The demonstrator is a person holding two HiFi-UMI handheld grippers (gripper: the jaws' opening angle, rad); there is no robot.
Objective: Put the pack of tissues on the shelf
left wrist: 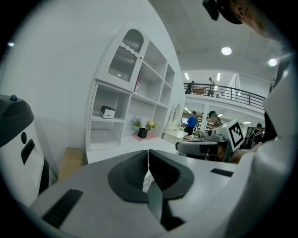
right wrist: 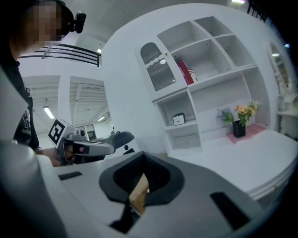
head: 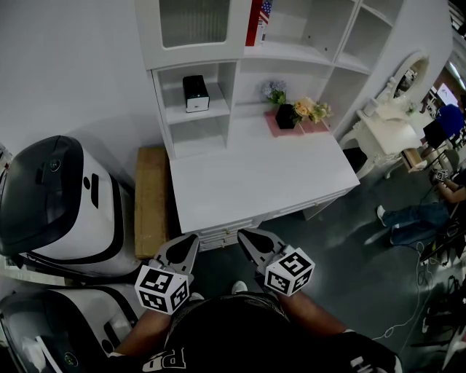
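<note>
A small black-and-white pack (head: pixel 195 93), seemingly the tissues, stands in the left cubby of the white shelf unit (head: pixel 231 87) at the back of the white desk (head: pixel 255 182). The left gripper view shows the pack (left wrist: pixel 108 112) far ahead, and so does the right gripper view (right wrist: pixel 179 119). My left gripper (head: pixel 191 239) and right gripper (head: pixel 244 234) hover side by side just off the desk's front edge, far from the pack. In its own view the left gripper (left wrist: pixel 148 151) is shut with nothing held. The right gripper (right wrist: pixel 143 155) is shut and empty too.
A black pot of flowers (head: pixel 291 111) sits on a pink mat at the desk's back. Books (head: pixel 258 22) lean on an upper shelf. A wooden box (head: pixel 151 200) and a large black-and-white machine (head: pixel 58 204) stand left of the desk. A white dressing table (head: pixel 389 120) and seated people are right.
</note>
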